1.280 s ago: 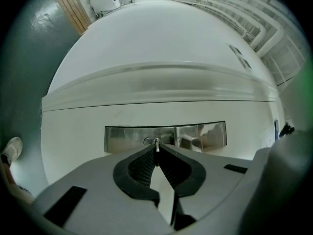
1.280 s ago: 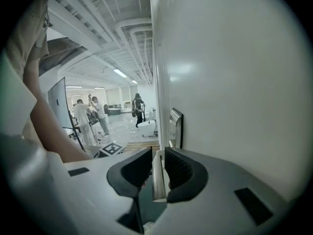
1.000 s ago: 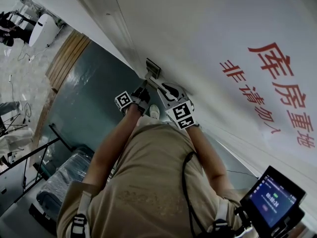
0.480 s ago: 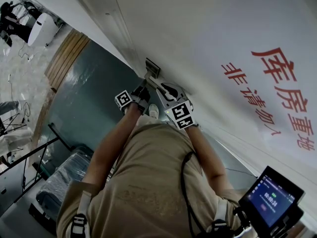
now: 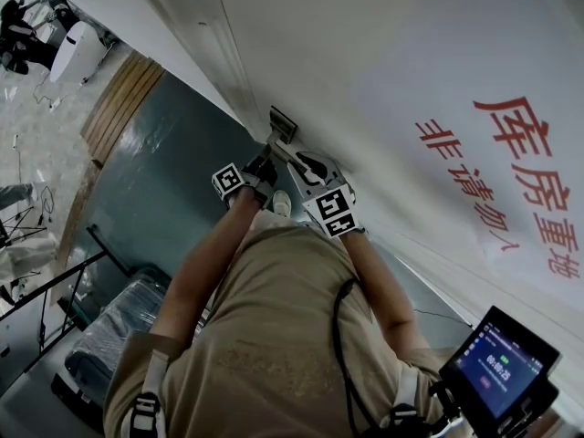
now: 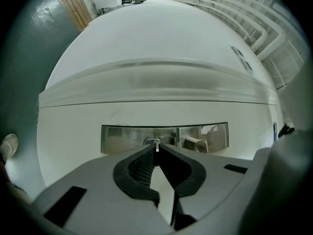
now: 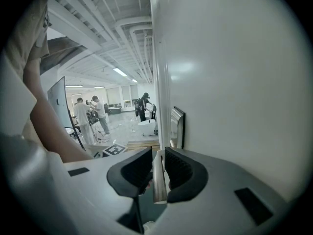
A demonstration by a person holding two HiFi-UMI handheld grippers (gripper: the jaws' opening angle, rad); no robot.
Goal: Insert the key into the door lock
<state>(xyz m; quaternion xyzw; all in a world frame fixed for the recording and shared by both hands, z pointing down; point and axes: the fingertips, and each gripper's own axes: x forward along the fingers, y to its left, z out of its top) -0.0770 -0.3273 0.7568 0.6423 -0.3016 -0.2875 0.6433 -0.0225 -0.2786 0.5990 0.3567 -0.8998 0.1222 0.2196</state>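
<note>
Fingertips (image 6: pixel 141 166) of left gripper (image 6: pixel 157 155) on key (image 6: pixel 156 146) at lock (image 6: pixel 122 138), unchanged.

1. Head view: high above the person, looking steeply down the white door (image 5: pixel 383 80); lock plate (image 5: pixel 281 126) is small and far.
2. Left gripper view: level, square-on, very close to the lock plate (image 6: pixel 122 137).
3. Right gripper view: close, looks along the door face (image 7: pixel 234 82); lock plate (image 7: pixel 177 126) is edge-on.
4. All three views share the lock plate.

The door (image 6: pixel 161 58) is smooth white paint with a soft sheen. Its lock plate (image 6: pixel 122 137) and handle (image 7: pixel 158 179) are shiny metal, and the key (image 6: pixel 156 146) is bare metal. The left tool (image 6: pixel 156 150) and right tool (image 7: pixel 158 150) have matt grey plastic shells and ribbed black rubber pads (image 6: pixel 140 167).
</note>
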